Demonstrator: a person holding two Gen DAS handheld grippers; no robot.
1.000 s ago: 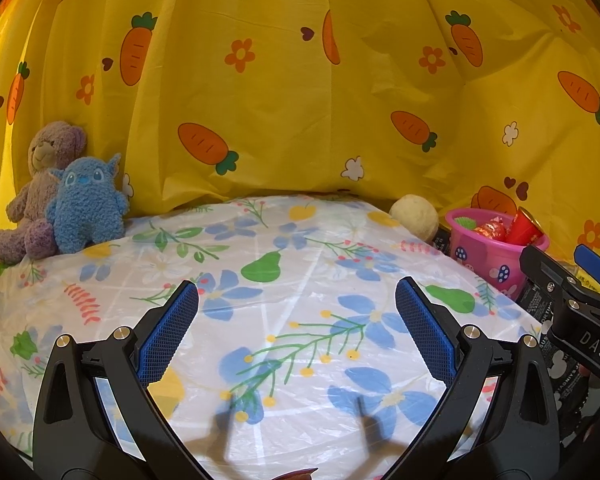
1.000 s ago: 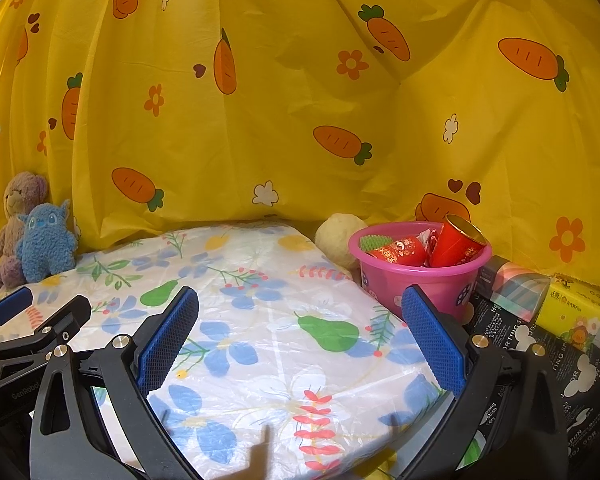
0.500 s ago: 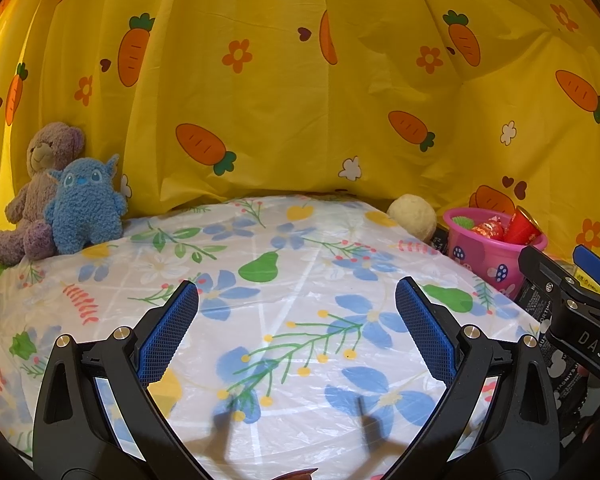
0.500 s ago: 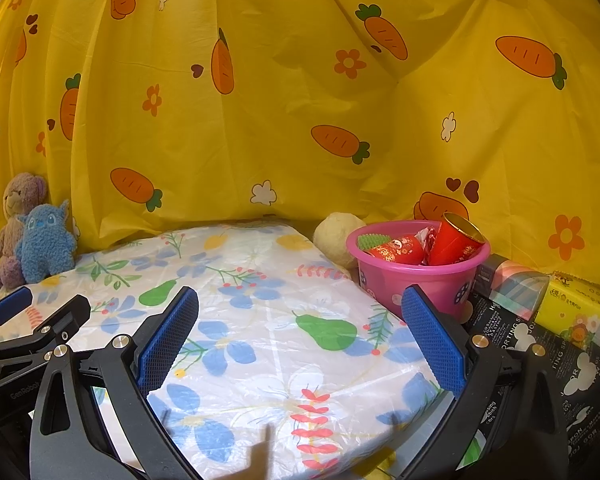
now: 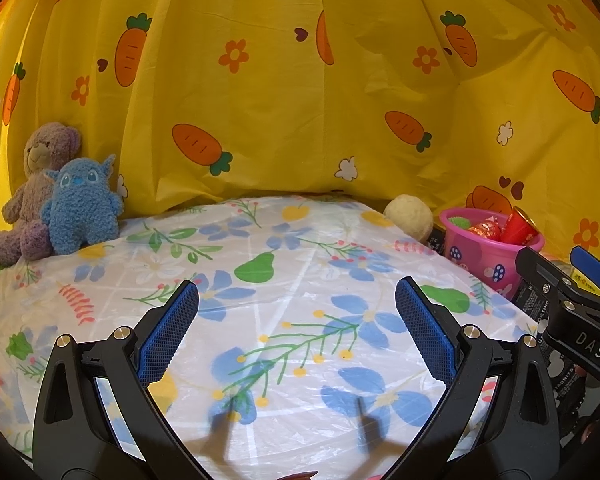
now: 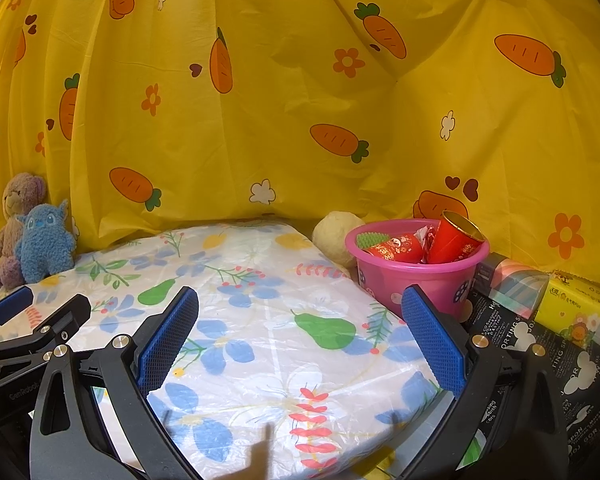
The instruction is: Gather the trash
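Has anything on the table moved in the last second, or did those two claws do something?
Nothing visibly changed. Both grippers, left and right, hover open and empty over the floral cloth; the views only drift slightly. The pink bucket keeps its red wrappers and cup, and the two plush toys sit where they were.

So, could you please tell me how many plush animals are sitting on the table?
2: a purple teddy bear at the table's far-left corner against the curtain, and a blue plush monster pressed against its right side. None other shows.
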